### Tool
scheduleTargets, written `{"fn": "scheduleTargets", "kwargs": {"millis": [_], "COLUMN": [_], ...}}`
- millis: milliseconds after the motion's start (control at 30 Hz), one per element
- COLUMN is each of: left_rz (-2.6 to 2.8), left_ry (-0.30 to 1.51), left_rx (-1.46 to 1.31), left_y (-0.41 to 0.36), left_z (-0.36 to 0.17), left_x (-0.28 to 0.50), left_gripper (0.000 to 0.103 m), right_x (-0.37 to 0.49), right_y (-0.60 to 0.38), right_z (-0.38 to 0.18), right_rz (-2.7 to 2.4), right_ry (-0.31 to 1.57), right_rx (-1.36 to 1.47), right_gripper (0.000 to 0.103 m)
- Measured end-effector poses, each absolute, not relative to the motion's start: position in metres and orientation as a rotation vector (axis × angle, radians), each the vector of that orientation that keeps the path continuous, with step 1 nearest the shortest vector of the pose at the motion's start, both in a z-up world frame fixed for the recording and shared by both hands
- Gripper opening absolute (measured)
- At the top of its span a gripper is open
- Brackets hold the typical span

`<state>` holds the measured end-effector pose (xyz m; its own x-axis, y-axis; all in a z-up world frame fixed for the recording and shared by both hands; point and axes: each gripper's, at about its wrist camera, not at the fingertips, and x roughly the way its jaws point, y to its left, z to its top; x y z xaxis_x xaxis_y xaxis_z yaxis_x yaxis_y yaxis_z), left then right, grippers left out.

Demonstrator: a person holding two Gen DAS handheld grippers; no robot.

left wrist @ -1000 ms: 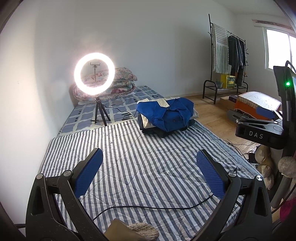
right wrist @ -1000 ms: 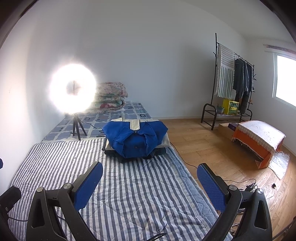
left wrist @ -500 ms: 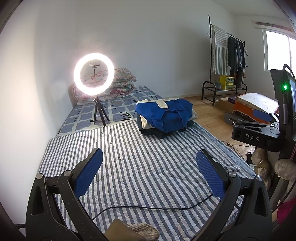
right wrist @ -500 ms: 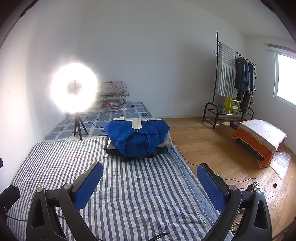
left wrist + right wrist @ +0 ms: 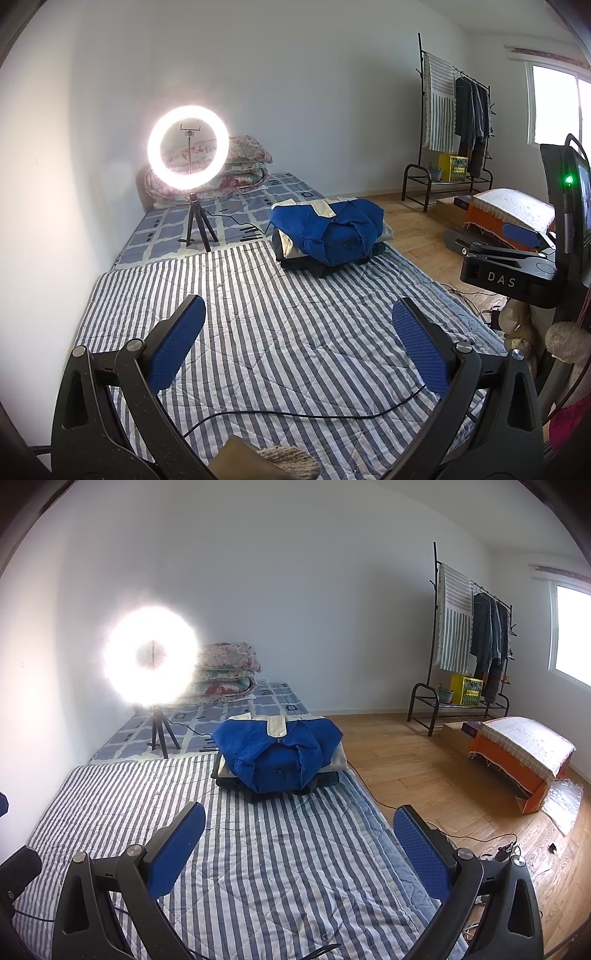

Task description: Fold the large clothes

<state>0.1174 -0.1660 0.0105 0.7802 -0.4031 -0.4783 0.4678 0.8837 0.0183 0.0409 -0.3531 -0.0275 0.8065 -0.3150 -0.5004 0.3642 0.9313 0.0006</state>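
Note:
A stack of folded clothes, topped by a blue garment (image 5: 327, 230) (image 5: 277, 753) with a cream collar, rests at the far end of a striped quilt (image 5: 258, 325) (image 5: 277, 867) on the floor. My left gripper (image 5: 301, 339) hangs open above the quilt's near part, well short of the stack, with nothing between its blue pads. My right gripper (image 5: 301, 838) is also open and empty, over the quilt's right half. In the left wrist view the right gripper's body (image 5: 517, 269) shows at the right edge.
A lit ring light on a tripod (image 5: 188, 147) (image 5: 151, 661) stands behind the quilt's left side, before stacked floral bedding (image 5: 225, 664). A black cable (image 5: 295, 413) crosses the quilt near me. A clothes rack (image 5: 469, 627) and an orange box (image 5: 517, 760) stand on the wooden floor at right.
Both views have shifted slightly; the clothes stack and ring light sit a little differently in frame. Both grippers stay open and empty.

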Motion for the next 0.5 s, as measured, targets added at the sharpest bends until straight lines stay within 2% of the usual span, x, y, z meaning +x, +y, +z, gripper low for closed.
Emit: {"fn": "scheduleTargets", "kwargs": {"millis": [500], "left_rz": [-0.453], "left_ry": [0.456], "left_rx": [0.123], "left_y": [-0.182], "left_z": [0.016], "left_x": [0.114], "left_gripper": [0.103], "right_x": [0.044], "right_y": [-0.350], "right_z": [-0.030], "right_rz": [-0.362], "right_ry": [0.526], "right_rx": [0.102], "right_gripper": [0.103]}}
